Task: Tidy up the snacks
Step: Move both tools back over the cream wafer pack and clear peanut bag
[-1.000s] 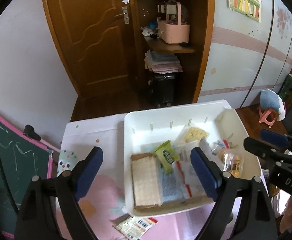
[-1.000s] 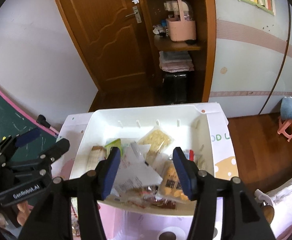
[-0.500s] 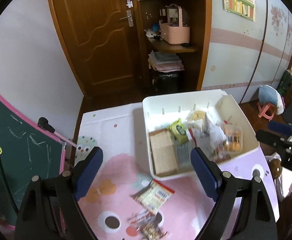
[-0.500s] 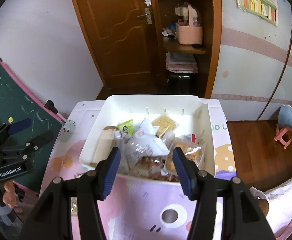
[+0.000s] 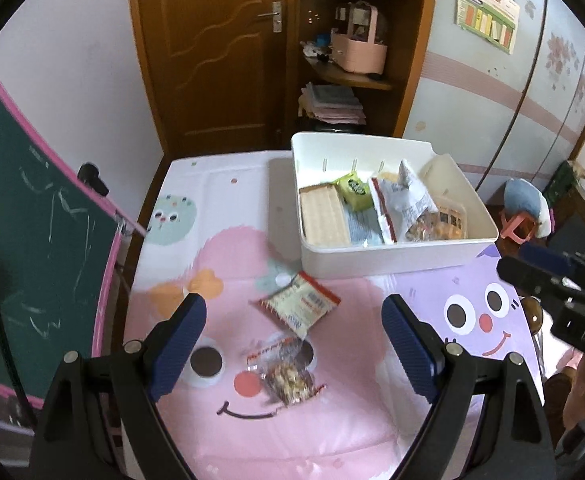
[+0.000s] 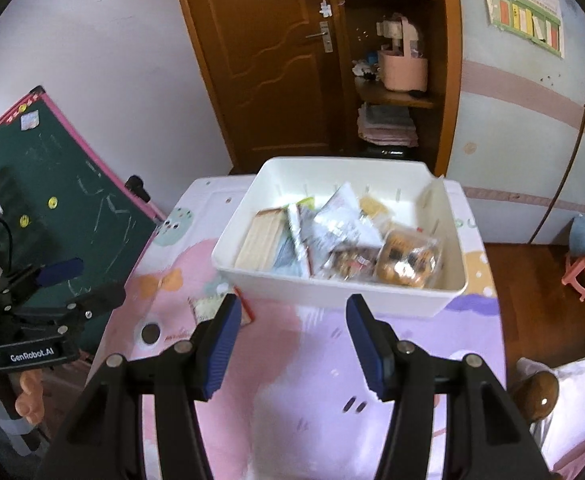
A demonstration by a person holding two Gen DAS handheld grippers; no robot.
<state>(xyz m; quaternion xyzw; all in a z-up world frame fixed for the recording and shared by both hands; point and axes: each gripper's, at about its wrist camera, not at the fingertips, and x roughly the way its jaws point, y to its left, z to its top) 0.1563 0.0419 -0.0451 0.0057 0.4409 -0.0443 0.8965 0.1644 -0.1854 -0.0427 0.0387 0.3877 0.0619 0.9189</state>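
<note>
Left wrist view looked steeply down over cartoon tablecloth, white bin farther ahead-right. Right wrist view sat nearer the bin, angled down. Both shared bin, door, shelf.

The bin is plain white, on a worktop cover of pink and lilac with cartoon faces. A green packet lies inside; a red-edged white packet lies outside. The door is brown wood.

I see a child's bedroom at home: wooden door, corner shelf with folded towels, chalkboard, cartoon-print desk cover.
</note>
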